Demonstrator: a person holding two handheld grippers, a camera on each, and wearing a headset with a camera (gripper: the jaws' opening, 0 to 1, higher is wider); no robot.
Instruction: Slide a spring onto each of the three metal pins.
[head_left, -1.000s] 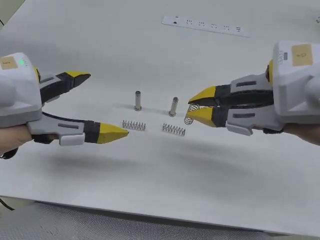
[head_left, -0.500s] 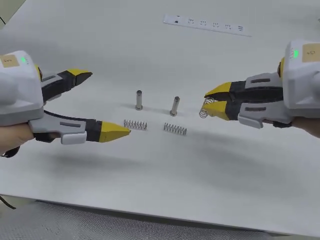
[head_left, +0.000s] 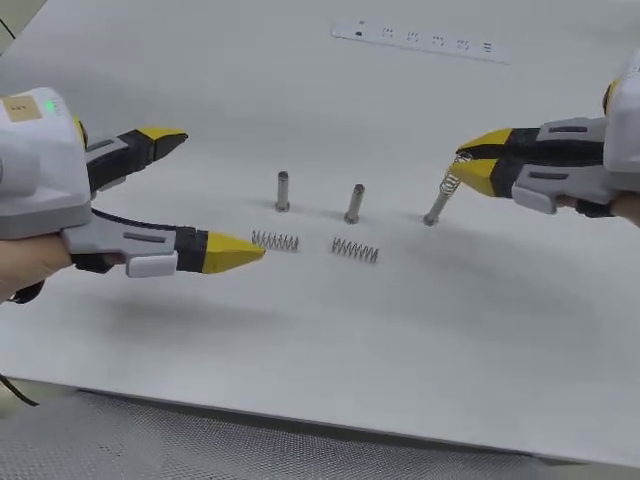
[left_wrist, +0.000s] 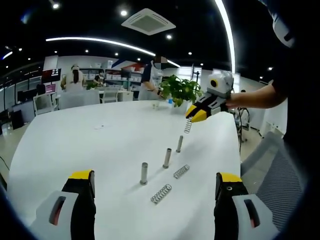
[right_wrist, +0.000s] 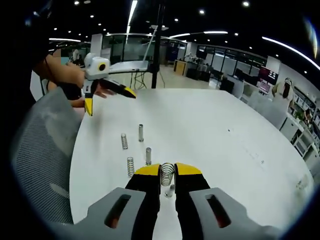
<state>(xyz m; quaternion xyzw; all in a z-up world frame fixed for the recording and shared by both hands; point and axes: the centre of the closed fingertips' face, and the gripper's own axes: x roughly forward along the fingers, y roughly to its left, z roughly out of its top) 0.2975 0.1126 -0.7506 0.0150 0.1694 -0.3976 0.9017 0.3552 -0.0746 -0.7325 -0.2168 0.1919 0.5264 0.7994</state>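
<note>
The held spring (head_left: 452, 183) hangs from the tips of the right gripper (head_left: 460, 163), whose fingers (right_wrist: 148, 171) are clenched on its upper coils. Its lower end meets the top of the right pin (head_left: 435, 208); whether it has caught over the pin cannot be told.

The spring looks light, thin and bendy, likely to flex sideways or ping away if it is squeezed hard. It is best taken across a few coils near one end, so that the other end stays free and in line with the pin. The pin is small and stands on a narrow foot, so a sideways nudge could tip it.

There are three springs. Besides the held one, the left loose spring (head_left: 275, 240) and the right loose spring (head_left: 355, 250) lie flat on the bench (head_left: 320, 340), just in front of the pins. There are three pins in a row: the left pin (head_left: 283, 190) and the middle pin (head_left: 355, 202) stand bare.

The left gripper (head_left: 220, 193) hovers near the left loose spring with its fingers (head_left: 225, 255) spread wide and grasping nothing. A power strip (head_left: 420, 42) lies at the far edge of the bench.
</note>
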